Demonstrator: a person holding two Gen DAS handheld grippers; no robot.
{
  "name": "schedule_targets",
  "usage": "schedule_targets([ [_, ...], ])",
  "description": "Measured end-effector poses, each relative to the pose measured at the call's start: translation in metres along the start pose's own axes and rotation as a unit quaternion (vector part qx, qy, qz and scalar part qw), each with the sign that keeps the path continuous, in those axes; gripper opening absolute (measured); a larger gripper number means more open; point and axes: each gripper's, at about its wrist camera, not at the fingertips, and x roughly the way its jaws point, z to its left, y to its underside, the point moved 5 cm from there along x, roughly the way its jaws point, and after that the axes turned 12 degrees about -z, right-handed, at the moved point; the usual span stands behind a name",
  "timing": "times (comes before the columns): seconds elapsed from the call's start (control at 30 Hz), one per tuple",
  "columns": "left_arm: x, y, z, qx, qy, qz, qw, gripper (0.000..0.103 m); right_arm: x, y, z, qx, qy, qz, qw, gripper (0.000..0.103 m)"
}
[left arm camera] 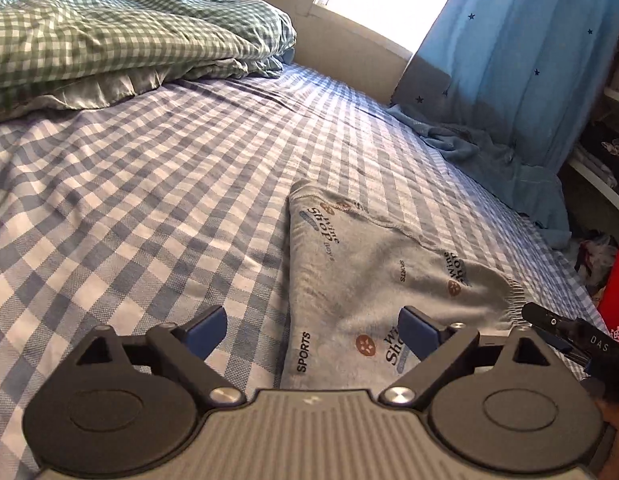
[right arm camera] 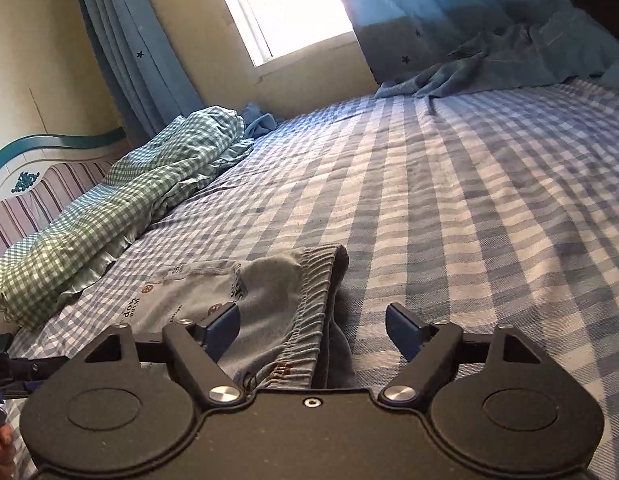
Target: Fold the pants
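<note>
Grey printed pants lie folded on the blue-and-white checked bed sheet. My left gripper is open just above the pants' near left edge, one blue pad over the sheet, the other over the fabric. In the right wrist view the pants show their elastic waistband. My right gripper is open over the waistband end, holding nothing. The right gripper's tip shows at the left view's right edge.
A green checked duvet is bunched at the bed's head, also in the right wrist view. A blue cloth and star-print curtain lie along the window side. A striped pillow leans by the headboard.
</note>
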Motion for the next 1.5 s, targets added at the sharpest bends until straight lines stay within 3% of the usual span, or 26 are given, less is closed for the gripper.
schedule_targets([
  [0.2, -0.041, -0.009, -0.023, 0.017, 0.001, -0.028, 0.9995, 0.102, -0.053, -0.021, 0.031, -0.029, -0.013, -0.061, 0.998, 0.102],
  [0.67, -0.115, -0.007, -0.061, 0.101, -0.019, -0.111, 0.9885, 0.102, -0.151, -0.033, 0.073, -0.096, -0.012, -0.16, 0.982, 0.102],
  [1.2, -0.15, 0.032, -0.064, 0.162, -0.048, -0.184, 0.9684, 0.103, -0.2, 0.008, 0.092, -0.154, 0.035, -0.217, 0.963, 0.102],
  [1.5, -0.165, 0.055, -0.048, 0.147, -0.037, -0.195, 0.9691, 0.102, -0.218, 0.055, 0.096, -0.144, 0.066, -0.225, 0.961, 0.102],
])
